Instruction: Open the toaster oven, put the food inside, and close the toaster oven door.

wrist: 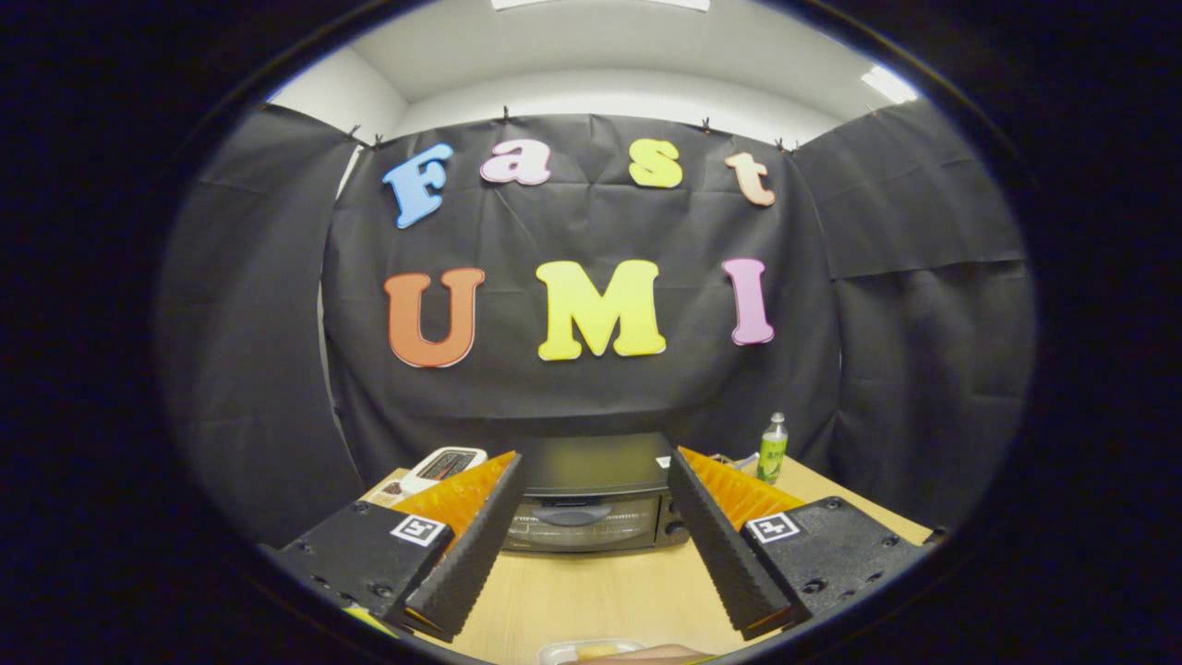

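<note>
Claw spread wide before a shut black toaster oven [591,503] on the pale wooden table [600,591].

The gripper [591,476] holds nothing, its ribbed black fingers [471,545] framing the oven. A clear food tray [591,651] sits nearer than the oven; a green bottle [772,449] stands to its right, a white device [443,465] to its left.

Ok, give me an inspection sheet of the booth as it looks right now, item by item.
Surface: light wooden table, bare between the fingers.
Job's things: toaster oven beyond the fingers, door shut; food tray close below them, partly seen.
Clutter: green bottle right of the oven; white device to its left.
Gripper: gripper open, fingers spread, holding nothing.
Cables: nothing seen.
Surroundings: black cloth wall, white ceiling above.
</note>
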Demonstrator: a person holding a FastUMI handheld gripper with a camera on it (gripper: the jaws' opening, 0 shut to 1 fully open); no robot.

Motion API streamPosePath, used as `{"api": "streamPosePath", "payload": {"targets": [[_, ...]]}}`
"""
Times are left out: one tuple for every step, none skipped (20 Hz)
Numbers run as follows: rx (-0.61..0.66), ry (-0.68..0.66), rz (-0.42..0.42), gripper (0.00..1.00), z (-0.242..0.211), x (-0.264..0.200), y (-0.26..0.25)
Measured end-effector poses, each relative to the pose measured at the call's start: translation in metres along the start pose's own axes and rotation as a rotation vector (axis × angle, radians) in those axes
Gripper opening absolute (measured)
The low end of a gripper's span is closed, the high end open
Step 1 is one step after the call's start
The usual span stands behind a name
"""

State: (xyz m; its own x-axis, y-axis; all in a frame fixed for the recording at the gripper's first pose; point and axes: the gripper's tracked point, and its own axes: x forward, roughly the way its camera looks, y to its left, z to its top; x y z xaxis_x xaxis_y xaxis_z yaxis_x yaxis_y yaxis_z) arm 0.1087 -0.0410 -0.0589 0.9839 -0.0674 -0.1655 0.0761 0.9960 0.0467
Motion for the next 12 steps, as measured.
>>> {"api": "streamPosePath", "payload": {"targets": [[-0.001, 0.012, 0.005, 1.0, -0.004, 0.013, 0.001], [-0.009, 0.022, 0.006, 1.0, -0.008, 0.025, 0.002], [-0.023, 0.03, 0.005, 1.0, -0.012, 0.037, 0.005], [-0.04, 0.042, 0.004, 1.0, -0.016, 0.048, 0.007], [-0.058, 0.049, 0.01, 1.0, -0.022, 0.06, 0.013], [-0.069, 0.055, 0.007, 1.0, -0.027, 0.072, 0.017], [-0.083, 0.064, 0.011, 1.0, -0.034, 0.083, 0.021], [-0.102, 0.084, 0.01, 1.0, -0.041, 0.094, 0.024], [-0.119, 0.104, 0.005, 1.0, -0.05, 0.105, 0.025], [-0.132, 0.118, 0.002, 1.0, -0.057, 0.115, 0.025], [-0.147, 0.133, -0.009, 1.0, -0.066, 0.124, 0.024], [-0.159, 0.149, -0.025, 1.0, -0.074, 0.134, 0.02]]}}
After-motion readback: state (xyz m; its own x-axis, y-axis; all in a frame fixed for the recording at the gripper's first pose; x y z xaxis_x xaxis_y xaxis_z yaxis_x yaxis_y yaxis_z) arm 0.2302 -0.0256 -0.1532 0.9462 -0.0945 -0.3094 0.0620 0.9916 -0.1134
